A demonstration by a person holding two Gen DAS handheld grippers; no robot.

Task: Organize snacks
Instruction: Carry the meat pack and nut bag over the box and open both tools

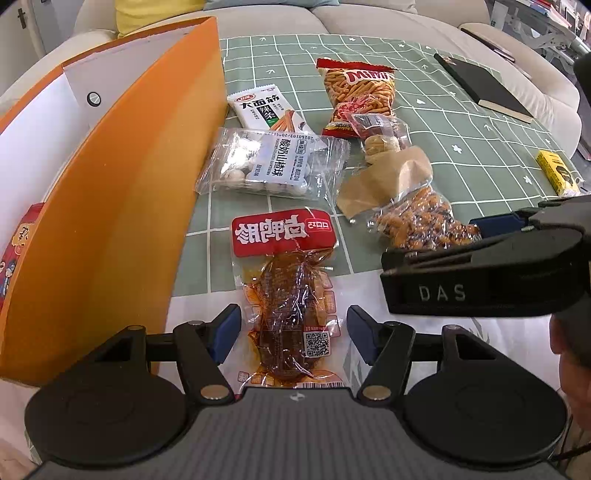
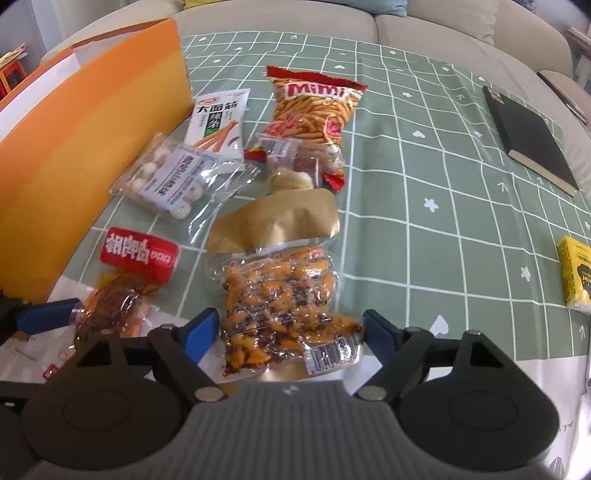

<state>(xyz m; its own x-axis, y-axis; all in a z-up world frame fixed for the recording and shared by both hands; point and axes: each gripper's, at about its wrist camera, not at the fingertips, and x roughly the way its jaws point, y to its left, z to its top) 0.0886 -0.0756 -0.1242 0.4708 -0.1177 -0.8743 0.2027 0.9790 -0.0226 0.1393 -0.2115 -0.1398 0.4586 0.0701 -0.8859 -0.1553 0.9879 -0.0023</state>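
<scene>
A: Where did the snacks lie?

B: On the counter, spread over a green tablecloth with a white grid [image 2: 424, 166]. Nearest the left gripper [image 1: 294, 334] was a clear vacuum pack of dark brown braised meat with a red label [image 1: 291, 291]. Its lower end sat between the blue pads, and the jaws stood released on either side of it, with a gap showing at each pad.

A: And the right gripper?

B: The right gripper [image 2: 290, 334] had its jaws spread wide too, around the near end of a clear bag of orange nuts with a tan paper top [image 2: 280, 295]. I could not tell if the pads touched the bag.

A: What lay farther out?

B: Behind the meat pack was a clear bag of white round balls with a pale label [image 1: 273, 166], then a white packet printed with orange sticks [image 1: 264, 110]. Beside that lay a red and orange bag of thin snack sticks marked Mimi [image 2: 314, 107], with a small clear wrapped snack [image 2: 291, 162] at its near edge.

A: Anything at the sides?

B: A tall orange cardboard box with white inner walls [image 1: 122, 184] stood on the left, just beside the balls bag. Well apart on the right lay a black notebook [image 2: 528, 140] and a small yellow carton [image 2: 576, 273]. A pale sofa [image 2: 443, 26] ran behind.
</scene>
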